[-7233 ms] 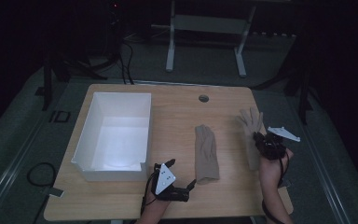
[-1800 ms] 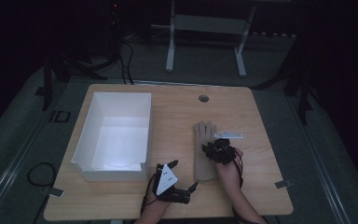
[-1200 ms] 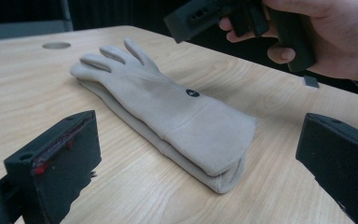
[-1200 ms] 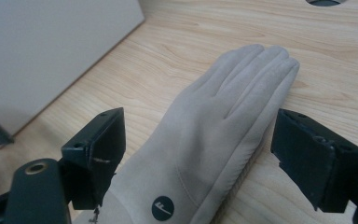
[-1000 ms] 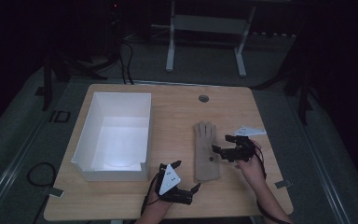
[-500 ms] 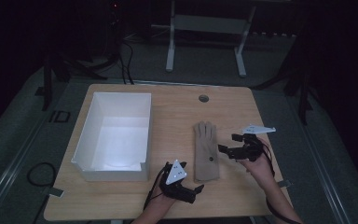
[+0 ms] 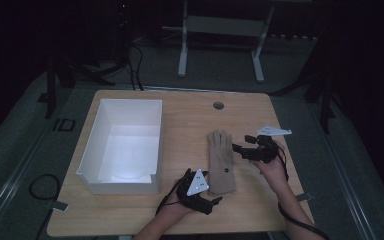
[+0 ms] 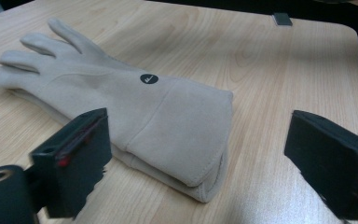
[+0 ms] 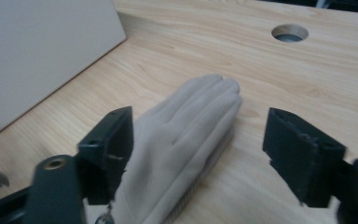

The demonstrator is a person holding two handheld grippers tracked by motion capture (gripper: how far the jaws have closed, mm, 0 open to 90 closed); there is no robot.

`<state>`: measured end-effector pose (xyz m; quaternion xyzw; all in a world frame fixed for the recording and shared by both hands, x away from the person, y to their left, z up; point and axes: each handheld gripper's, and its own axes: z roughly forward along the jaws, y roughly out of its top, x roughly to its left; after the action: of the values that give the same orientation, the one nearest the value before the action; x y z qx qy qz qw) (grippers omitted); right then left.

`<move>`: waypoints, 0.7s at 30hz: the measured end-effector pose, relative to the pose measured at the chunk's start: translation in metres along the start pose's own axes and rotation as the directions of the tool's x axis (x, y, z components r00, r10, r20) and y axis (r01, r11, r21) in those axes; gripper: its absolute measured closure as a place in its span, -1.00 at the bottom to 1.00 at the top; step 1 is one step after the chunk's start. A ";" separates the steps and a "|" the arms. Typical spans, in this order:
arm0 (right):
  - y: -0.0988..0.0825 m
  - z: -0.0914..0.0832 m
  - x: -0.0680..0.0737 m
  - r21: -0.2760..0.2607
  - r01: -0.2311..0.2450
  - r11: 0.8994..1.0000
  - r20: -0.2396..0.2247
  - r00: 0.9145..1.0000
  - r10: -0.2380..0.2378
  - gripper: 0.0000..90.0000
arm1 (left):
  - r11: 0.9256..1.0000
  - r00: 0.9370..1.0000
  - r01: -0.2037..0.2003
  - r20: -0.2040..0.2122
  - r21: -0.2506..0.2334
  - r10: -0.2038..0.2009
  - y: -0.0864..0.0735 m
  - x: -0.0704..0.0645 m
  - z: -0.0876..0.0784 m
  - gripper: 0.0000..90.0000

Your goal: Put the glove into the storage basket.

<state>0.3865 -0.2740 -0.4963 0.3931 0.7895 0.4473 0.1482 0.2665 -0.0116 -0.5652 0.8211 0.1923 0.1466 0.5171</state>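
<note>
Beige glove (image 7: 221,161) lay flat on the table (image 7: 180,215), right of centre, long axis running front to back: fingers pointed to the far edge, cuff toward the person. A small dark round mark sat on its back near the cuff. In the left gripper view the cuff end looked two layers thick, so prob. a second glove under the top one; couldn't tell for sure. Thumb wasn't clear in any view.

Left tongs (image 7: 211,200) sat at the near side w/ the cuff corner just beside them; in the left gripper view the cuff lay between the two black jaws but touched neither. Jaws stood wide apart, had just been closing a bit, held nothing. Left hand (image 7: 180,207) was partly under the grey plate.

Right tongs (image 7: 240,145) came in from the glove's right, level w/ the fingers, near but apart in the high view. In the right gripper view the glove's fingers lay between the jaws, nearer one jaw, whose inner face they half hid; contact there was unclear. Jaws wide, just been closing, nothing gripped. Right hand (image 7: 270,167) behind.

White box (image 7: 125,145) stood open on the table's left side, well apart from the glove; its near wall hid part of its floor. Round cable hole (image 7: 218,105) lay beyond the fingertips. Room around was too dark to read.
</note>
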 end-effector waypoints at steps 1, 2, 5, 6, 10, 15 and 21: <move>0.001 0.003 -0.001 0.003 -0.008 1.000 0.000 1.000 0.008 -0.38 | 1.000 1.000 -0.006 0.006 -0.004 0.006 0.000 0.000 0.000 -0.68; 0.001 0.006 -0.002 0.008 -0.013 1.000 -0.013 1.000 0.013 -0.37 | 1.000 1.000 -0.012 0.016 -0.003 0.012 0.001 0.001 0.001 -0.68; 0.003 0.014 -0.006 0.016 -0.030 0.999 -0.021 0.999 0.031 -0.33 | 1.000 0.999 -0.028 0.022 0.002 0.028 0.003 0.001 0.003 -0.64; 0.003 0.016 -0.007 0.016 -0.041 0.999 -0.019 0.999 0.041 -0.33 | 1.000 0.999 -0.028 0.022 0.002 0.028 0.003 0.001 0.003 -0.63; 0.003 0.027 -0.011 0.024 -0.065 0.998 -0.019 0.998 0.066 -0.28 | 0.999 0.999 -0.038 0.032 0.013 0.038 0.004 0.003 0.006 -0.63; -0.002 0.042 -0.016 0.052 -0.100 0.994 -0.019 0.995 0.101 -0.24 | 1.000 0.999 -0.021 0.040 0.004 0.021 0.003 0.002 0.009 -0.63; -0.008 0.063 -0.025 0.093 -0.170 0.981 -0.027 0.984 0.173 -0.34 | 1.000 0.998 -0.016 0.053 0.013 0.015 0.001 0.003 0.010 -0.63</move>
<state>0.4355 -0.2584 -0.5408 0.4583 0.7746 0.4289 0.0773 0.2742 -0.0188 -0.5685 0.8295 0.1730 0.1276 0.5155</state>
